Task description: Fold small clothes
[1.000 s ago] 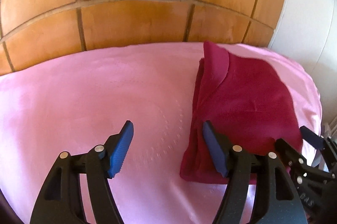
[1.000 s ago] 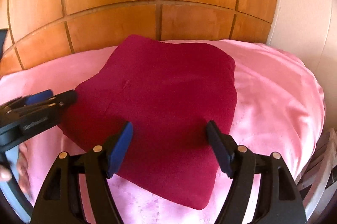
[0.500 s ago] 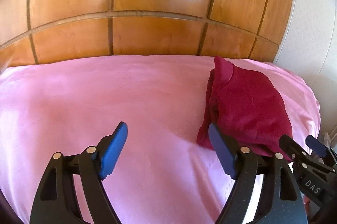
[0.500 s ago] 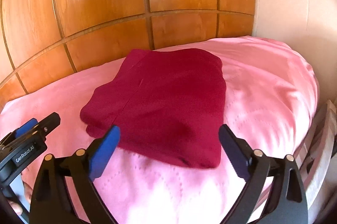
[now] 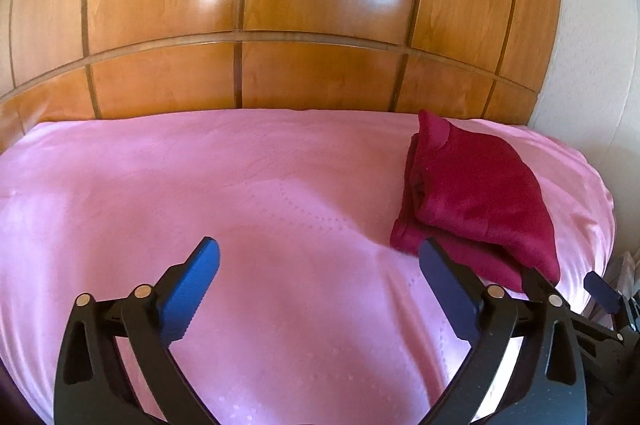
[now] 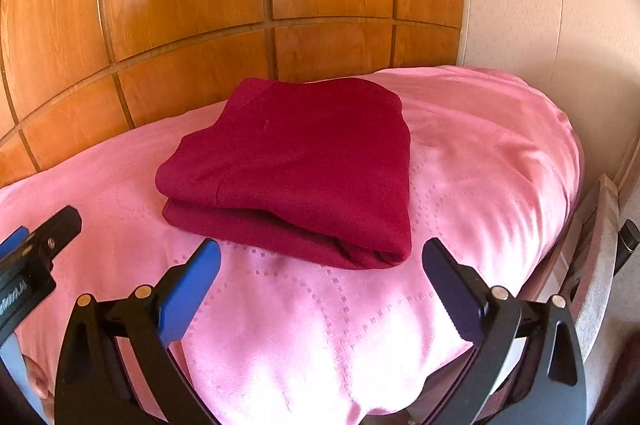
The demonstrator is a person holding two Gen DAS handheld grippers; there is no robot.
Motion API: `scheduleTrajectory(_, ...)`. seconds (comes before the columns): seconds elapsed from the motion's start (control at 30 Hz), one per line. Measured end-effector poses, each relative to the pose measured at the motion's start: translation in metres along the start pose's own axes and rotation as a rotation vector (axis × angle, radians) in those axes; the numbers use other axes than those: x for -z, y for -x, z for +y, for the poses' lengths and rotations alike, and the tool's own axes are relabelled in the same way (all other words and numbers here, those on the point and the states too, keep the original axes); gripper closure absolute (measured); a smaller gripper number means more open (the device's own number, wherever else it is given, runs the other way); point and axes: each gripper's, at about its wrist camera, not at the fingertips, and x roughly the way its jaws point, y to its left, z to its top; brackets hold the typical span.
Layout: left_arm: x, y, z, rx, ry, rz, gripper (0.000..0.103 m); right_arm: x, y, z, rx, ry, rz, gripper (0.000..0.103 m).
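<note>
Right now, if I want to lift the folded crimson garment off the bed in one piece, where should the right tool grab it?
Probably the near right corner of the folded crimson garment, coming in low from the near edge. The stacked layers end there in a rounded roll, so the open right tool could pinch all of them together over the pink bedspread.

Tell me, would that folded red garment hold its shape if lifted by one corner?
Probably not. The red garment lies in soft, rounded layers, so it would likely droop and unfold. It looks light. On the smooth, shiny pink bedcover, a push might slide it or bunch its layers.
</note>
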Motion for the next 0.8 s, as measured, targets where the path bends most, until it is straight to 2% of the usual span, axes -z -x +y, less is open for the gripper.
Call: scheduleTrajectory(0.8, 0.0005, 0.0059, -0.0013, -0.035, -0.001, -0.001, 0.004, -0.0006, -0.0009, -0.0037, -0.018, -0.026, -0.009, 0.002)
